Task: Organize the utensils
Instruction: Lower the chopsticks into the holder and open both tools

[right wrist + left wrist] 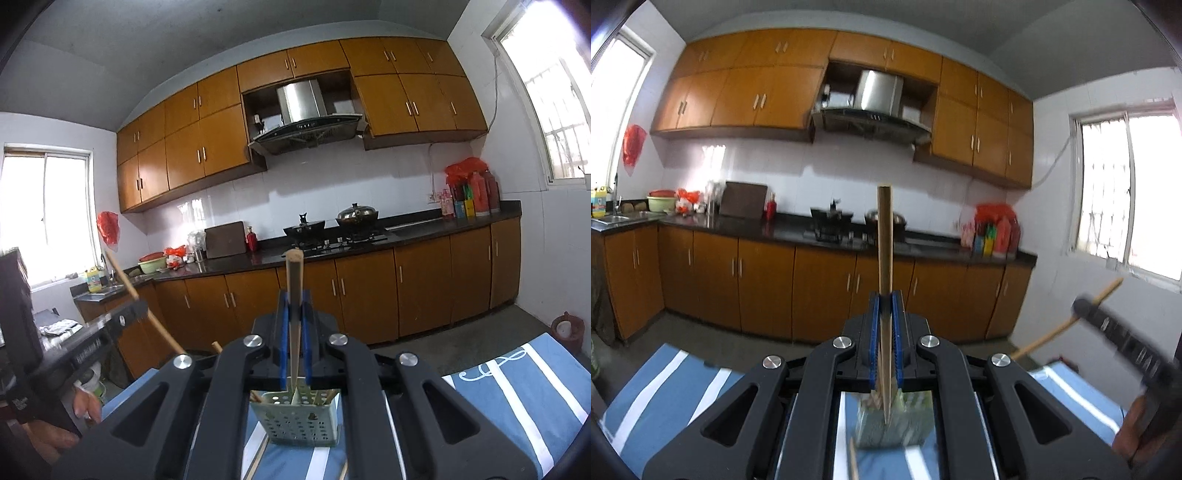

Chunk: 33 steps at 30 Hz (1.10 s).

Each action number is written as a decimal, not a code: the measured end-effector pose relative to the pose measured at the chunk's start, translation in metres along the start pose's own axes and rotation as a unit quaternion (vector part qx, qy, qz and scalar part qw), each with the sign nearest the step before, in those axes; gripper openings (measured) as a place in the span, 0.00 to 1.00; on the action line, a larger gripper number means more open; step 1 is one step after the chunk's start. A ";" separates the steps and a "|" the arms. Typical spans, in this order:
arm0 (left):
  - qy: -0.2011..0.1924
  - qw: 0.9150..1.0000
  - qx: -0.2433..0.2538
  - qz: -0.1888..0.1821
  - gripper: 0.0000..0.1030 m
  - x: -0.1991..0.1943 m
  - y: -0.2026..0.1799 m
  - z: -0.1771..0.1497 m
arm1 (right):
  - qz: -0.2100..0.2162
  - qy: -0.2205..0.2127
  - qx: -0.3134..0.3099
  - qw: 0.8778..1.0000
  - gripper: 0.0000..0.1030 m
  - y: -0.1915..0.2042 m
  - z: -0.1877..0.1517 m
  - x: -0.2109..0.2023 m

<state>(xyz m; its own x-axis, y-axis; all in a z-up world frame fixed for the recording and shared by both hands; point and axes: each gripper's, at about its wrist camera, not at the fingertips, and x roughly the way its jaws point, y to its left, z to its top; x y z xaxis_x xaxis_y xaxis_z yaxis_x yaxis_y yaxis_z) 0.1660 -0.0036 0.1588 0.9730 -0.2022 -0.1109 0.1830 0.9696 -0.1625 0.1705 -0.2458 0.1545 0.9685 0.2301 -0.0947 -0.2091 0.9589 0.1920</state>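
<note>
White lettering runs along the side of the other claw where it shows at each frame's edge, but it is too blurred to read, and a white scroll pattern on the blue-and-white striped cloth [517,391] at lower right of the right wrist view spells nothing legible. The left claw [886,306] is closed tight on one upright chopstick [885,240], at centre frame. The right claw [294,306] is likewise clamped on its own chopstick [294,280]. Below each claw, at bottom centre, stands a pale green perforated utensil holder [301,421] on the cloth, with more chopsticks in its compartments; in the left view it is smeared. Loose chopsticks [256,461] lie on the cloth beside it, cut off by the claw's arms. Labels on the bottles [469,199] on the kitchen counter [424,229] are unreadable.
</note>
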 end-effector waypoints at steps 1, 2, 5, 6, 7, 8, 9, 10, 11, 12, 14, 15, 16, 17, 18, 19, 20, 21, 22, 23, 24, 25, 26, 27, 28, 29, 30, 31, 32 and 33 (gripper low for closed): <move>-0.006 1.000 -0.003 0.002 0.07 0.003 -0.001 0.001 | -0.002 0.006 -0.001 1.000 0.07 -0.001 -0.001 0.009; -0.016 1.000 -0.006 0.006 0.07 0.010 -0.003 0.002 | -0.003 0.010 -0.002 1.000 0.07 -0.001 -0.001 0.015; -0.021 1.000 -0.010 0.015 0.07 0.024 -0.005 -0.001 | -0.009 0.028 -0.001 1.000 0.07 -0.007 -0.006 0.038; -0.015 1.000 -0.010 0.018 0.07 0.032 -0.005 -0.004 | -0.010 0.034 -0.001 0.999 0.07 -0.009 -0.008 0.044; -0.010 1.000 -0.011 0.020 0.07 0.039 -0.005 -0.007 | -0.010 0.041 0.001 0.999 0.07 -0.012 -0.010 0.049; -0.004 1.000 -0.011 0.022 0.07 0.046 -0.004 -0.013 | -0.010 0.046 0.003 0.999 0.07 -0.011 -0.013 0.054; 0.000 1.000 -0.011 0.023 0.07 0.051 -0.004 -0.016 | -0.009 0.055 0.007 0.998 0.07 -0.015 -0.016 0.060; 0.003 1.000 -0.013 0.022 0.07 0.054 -0.003 -0.020 | -0.008 0.060 0.009 0.998 0.07 -0.016 -0.019 0.064; 0.007 1.000 -0.015 0.021 0.07 0.059 -0.002 -0.025 | -0.007 0.064 0.011 0.998 0.07 -0.017 -0.022 0.066; 0.009 1.000 -0.018 0.021 0.07 0.061 -0.001 -0.028 | -0.007 0.069 0.013 0.998 0.07 -0.017 -0.024 0.070; 0.013 1.000 -0.020 0.019 0.07 0.068 -0.001 -0.034 | -0.005 0.078 0.016 0.997 0.07 -0.019 -0.029 0.076; 0.015 0.999 -0.020 0.020 0.07 0.069 -0.001 -0.036 | -0.004 0.080 0.017 0.997 0.07 -0.019 -0.031 0.078; 0.018 0.999 -0.019 0.021 0.07 0.072 -0.001 -0.038 | -0.003 0.084 0.016 0.996 0.07 -0.019 -0.033 0.080; 0.026 0.999 -0.017 0.022 0.07 0.075 -0.001 -0.041 | -0.003 0.085 0.016 0.996 0.07 -0.018 -0.035 0.081; 0.031 0.999 -0.016 0.021 0.07 0.077 -0.001 -0.044 | -0.003 0.087 0.015 0.996 0.07 -0.018 -0.036 0.083; 0.039 0.999 -0.015 0.020 0.07 0.078 0.000 -0.047 | -0.003 0.091 0.014 0.996 0.08 -0.017 -0.038 0.085; 0.046 0.999 -0.016 0.019 0.07 0.078 0.000 -0.049 | -0.004 0.094 0.014 0.995 0.08 -0.016 -0.039 0.086; 0.049 0.998 -0.017 0.018 0.07 0.079 0.001 -0.050 | -0.004 0.096 0.014 0.995 0.09 -0.016 -0.040 0.086; 0.051 0.998 -0.017 0.017 0.07 0.078 0.000 -0.051 | -0.007 0.094 0.013 0.995 0.10 -0.015 -0.040 0.085; 0.053 0.998 -0.015 0.017 0.08 0.077 0.000 -0.051 | -0.007 0.094 0.012 0.996 0.11 -0.014 -0.040 0.084; 0.053 0.998 -0.013 0.016 0.09 0.074 0.000 -0.050 | -0.008 0.092 0.010 0.996 0.14 -0.013 -0.040 0.082; 0.053 0.998 -0.012 0.016 0.12 0.073 0.000 -0.049 | -0.008 0.090 0.010 0.996 0.16 -0.012 -0.039 0.080; 0.053 0.998 -0.012 0.016 0.21 0.069 0.001 -0.047 | -0.008 0.088 0.010 0.996 0.17 -0.011 -0.039 0.077; 0.051 0.998 -0.013 0.017 0.26 0.067 0.001 -0.046 | -0.009 0.086 0.009 0.996 0.18 -0.010 -0.037 0.075; 0.047 0.999 -0.014 0.017 0.34 0.064 0.000 -0.044 | -0.011 0.082 0.007 0.997 0.18 -0.009 -0.035 0.070; 0.043 0.999 -0.013 0.018 0.34 0.059 0.000 -0.041 | -0.012 0.079 0.006 0.997 0.18 -0.008 -0.034 0.065; 0.042 0.999 -0.013 0.018 0.34 0.057 0.001 -0.040 | -0.013 0.076 0.006 0.997 0.19 -0.008 -0.033 0.061; 0.042 0.999 -0.012 0.019 0.34 0.053 0.001 -0.039 | -0.013 0.071 0.006 0.997 0.20 -0.008 -0.032 0.053; 0.042 0.999 -0.012 0.021 0.34 0.049 0.002 -0.037 | -0.015 0.068 0.007 0.998 0.20 -0.009 -0.032 0.048; 0.043 0.999 -0.012 0.023 0.34 0.044 0.004 -0.036 | -0.018 0.065 0.007 0.998 0.21 -0.010 -0.033 0.039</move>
<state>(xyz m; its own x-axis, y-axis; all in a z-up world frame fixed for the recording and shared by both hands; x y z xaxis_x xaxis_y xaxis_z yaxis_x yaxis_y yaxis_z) 0.2039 -0.0139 0.1180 0.9646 -0.1701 -0.2014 0.1345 0.9746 -0.1791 0.2054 -0.2406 0.1165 0.9497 0.2155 -0.2273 -0.1713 0.9649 0.1991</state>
